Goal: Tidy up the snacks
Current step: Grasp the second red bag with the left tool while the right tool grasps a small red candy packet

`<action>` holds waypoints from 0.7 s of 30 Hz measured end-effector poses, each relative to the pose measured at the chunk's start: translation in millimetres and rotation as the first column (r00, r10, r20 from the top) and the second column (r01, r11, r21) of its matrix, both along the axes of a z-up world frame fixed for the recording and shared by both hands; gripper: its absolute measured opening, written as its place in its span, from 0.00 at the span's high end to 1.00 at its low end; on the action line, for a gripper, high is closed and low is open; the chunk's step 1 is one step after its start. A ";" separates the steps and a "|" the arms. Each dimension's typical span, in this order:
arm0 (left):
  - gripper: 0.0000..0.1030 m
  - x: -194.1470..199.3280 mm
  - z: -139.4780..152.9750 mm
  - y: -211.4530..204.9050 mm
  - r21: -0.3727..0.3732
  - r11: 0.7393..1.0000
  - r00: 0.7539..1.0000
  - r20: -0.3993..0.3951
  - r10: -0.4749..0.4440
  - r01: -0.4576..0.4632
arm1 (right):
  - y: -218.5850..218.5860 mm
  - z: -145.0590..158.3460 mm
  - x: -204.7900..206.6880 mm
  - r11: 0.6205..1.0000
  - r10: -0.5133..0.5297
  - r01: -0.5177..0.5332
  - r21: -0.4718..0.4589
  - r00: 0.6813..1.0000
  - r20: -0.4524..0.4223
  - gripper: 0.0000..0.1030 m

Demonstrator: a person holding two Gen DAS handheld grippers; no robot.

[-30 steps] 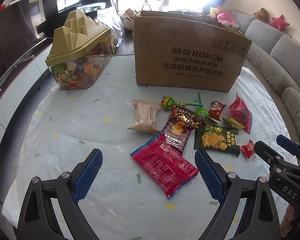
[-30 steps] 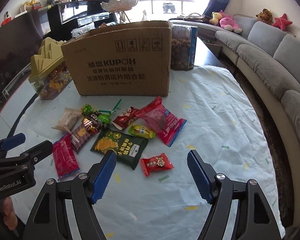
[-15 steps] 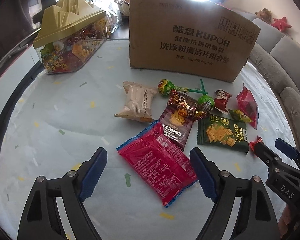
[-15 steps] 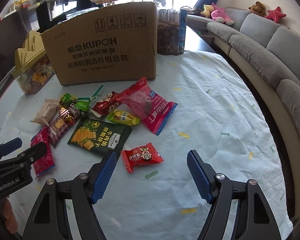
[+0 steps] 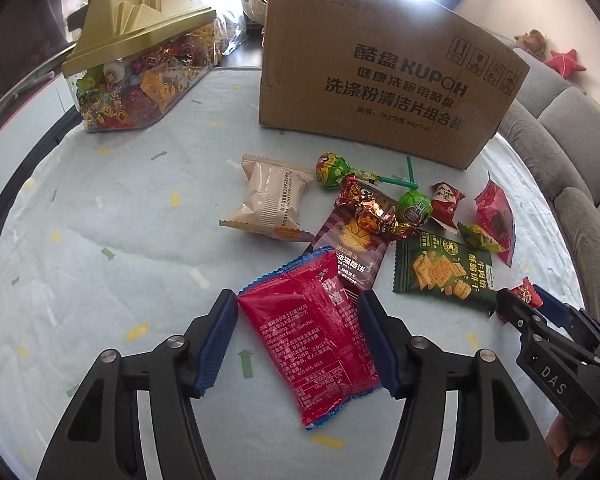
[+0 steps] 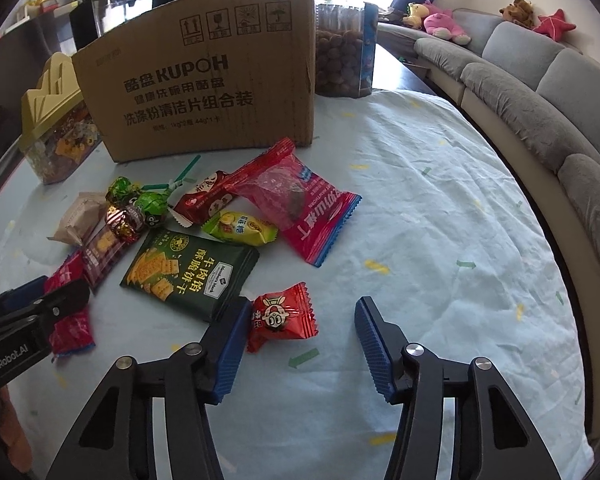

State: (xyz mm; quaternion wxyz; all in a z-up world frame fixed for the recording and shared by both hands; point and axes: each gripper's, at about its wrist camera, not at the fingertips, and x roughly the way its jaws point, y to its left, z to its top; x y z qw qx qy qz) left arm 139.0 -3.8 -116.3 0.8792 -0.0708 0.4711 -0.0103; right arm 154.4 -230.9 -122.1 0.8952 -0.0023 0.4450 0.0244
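Left gripper (image 5: pixel 298 338) low over table, jaws spread wide, straddling long red packet (image 5: pixel 314 344); both pads just beside its edges, grip not closed.

Right gripper (image 6: pixel 298 344) also spread wide; small red candy (image 6: pixel 282 316) between pads, touching left pad, well clear of right.

Beyond: green cracker pack (image 6: pixel 190 274), yellow candy (image 6: pixel 240 228), big red pouch (image 6: pixel 300 204), two green lollipops (image 5: pixel 332 170), beige wrapped cake (image 5: pixel 270 200), loose on pale tablecloth (image 6: pixel 440 220).

Farthest: cardboard box (image 5: pixel 384 92) upright; gold-lidded candy jar (image 5: pixel 140 68) to its left.
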 end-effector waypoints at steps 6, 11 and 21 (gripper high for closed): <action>0.47 -4.3 0.5 0.2 -0.003 1.000 1.000 0.000 -0.003 0.003 | 7.0 1.7 -3.9 0.999 0.032 -0.032 0.004 0.999 0.006 0.73; 0.48 -10.3 2.4 -2.0 -0.004 1.000 1.000 0.002 -0.016 0.016 | 7.8 3.4 -8.8 0.999 0.038 -0.038 0.028 0.999 0.002 0.83; 0.52 -23.6 23.7 -7.3 -0.011 0.999 0.997 0.058 -0.048 0.049 | 11.6 22.9 -25.3 0.995 0.065 -0.068 0.070 0.997 0.044 0.84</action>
